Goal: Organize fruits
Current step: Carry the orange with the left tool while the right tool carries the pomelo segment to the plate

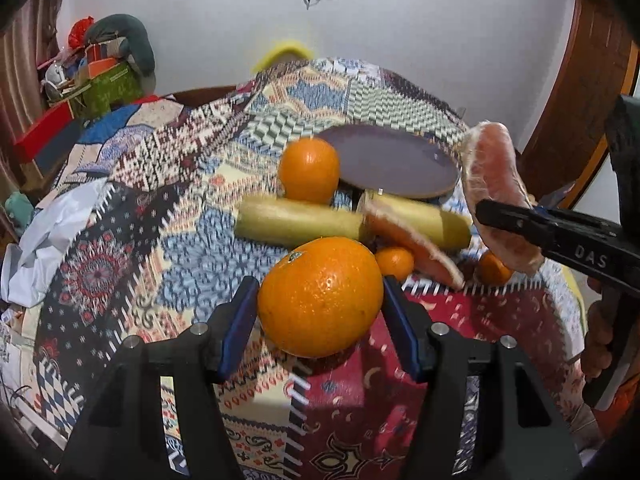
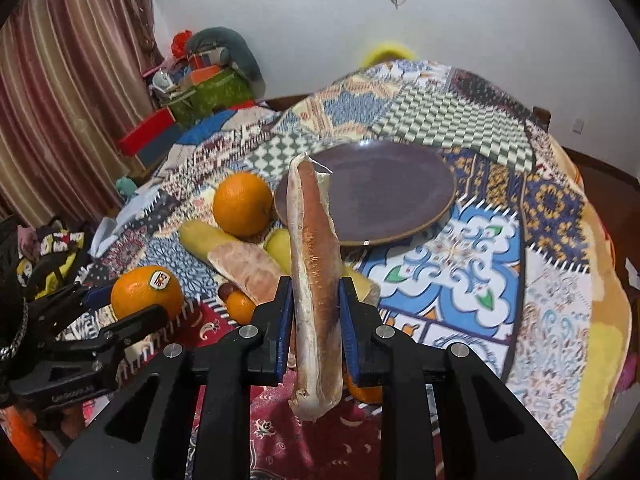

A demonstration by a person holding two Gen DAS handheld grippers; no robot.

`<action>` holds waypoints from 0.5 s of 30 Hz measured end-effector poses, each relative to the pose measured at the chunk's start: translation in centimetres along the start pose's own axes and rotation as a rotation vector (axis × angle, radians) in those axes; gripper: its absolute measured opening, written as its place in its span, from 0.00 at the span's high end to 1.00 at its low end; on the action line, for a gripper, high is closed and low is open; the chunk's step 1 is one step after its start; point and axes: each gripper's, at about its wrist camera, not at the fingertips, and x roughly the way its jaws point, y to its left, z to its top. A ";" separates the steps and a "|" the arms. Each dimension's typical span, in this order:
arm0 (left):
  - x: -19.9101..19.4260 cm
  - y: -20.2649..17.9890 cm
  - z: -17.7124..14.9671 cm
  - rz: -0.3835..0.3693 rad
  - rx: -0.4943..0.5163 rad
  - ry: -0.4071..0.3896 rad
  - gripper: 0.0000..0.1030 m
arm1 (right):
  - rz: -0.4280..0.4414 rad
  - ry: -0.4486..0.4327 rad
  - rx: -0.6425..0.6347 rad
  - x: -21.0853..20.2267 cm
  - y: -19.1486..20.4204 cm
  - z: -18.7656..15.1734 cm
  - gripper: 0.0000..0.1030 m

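Fruits sit bunched on the patchwork cloth (image 1: 120,240), just short of the brown plate (image 1: 400,160).

Left wrist cam: my left gripper (image 1: 320,300) is clamped on a big orange (image 1: 320,296), blue pads on both sides, fruit held just above the cloth. Behind it lie a yellow-green fruit piece (image 1: 296,220), a 2nd one (image 1: 432,220) and a pomelo wedge (image 1: 416,248) leaning across them. Another orange (image 1: 309,170) sits farther back, right beside the plate rim. Two small mandarins (image 1: 395,262) lie near the wedge. At right I see my right gripper (image 1: 500,216) w/ a peeled pomelo segment (image 1: 492,184) pinched in it, up off the cloth.

Right wrist cam: right gripper (image 2: 316,312) is closed on the pomelo segment (image 2: 316,256), which stands roughly upright between the blue pads, its top end overlapping the plate (image 2: 400,192) in view. Plate rests on the cloth, nothing on it. At left the left gripper (image 2: 120,312) holds the stickered orange (image 2: 146,292). The other orange (image 2: 243,204) sits by the plate's left edge, w/ the yellow-green pieces (image 2: 200,236) and the pomelo wedge (image 2: 248,272) just in front. One mandarin (image 2: 240,306) shows beside my left pad.
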 end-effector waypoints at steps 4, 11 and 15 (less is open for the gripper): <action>-0.8 -0.4 1.7 -0.003 0.004 -0.046 0.41 | -0.006 -0.041 0.008 -1.3 -0.5 0.8 0.80; -1.6 -1.7 5.0 -0.017 0.028 -0.127 0.41 | -0.029 -0.101 0.015 -2.7 -1.6 2.3 0.80; -1.6 -2.3 6.3 -0.032 0.024 -0.155 0.41 | -0.039 -0.126 0.022 -3.1 -2.4 3.0 0.80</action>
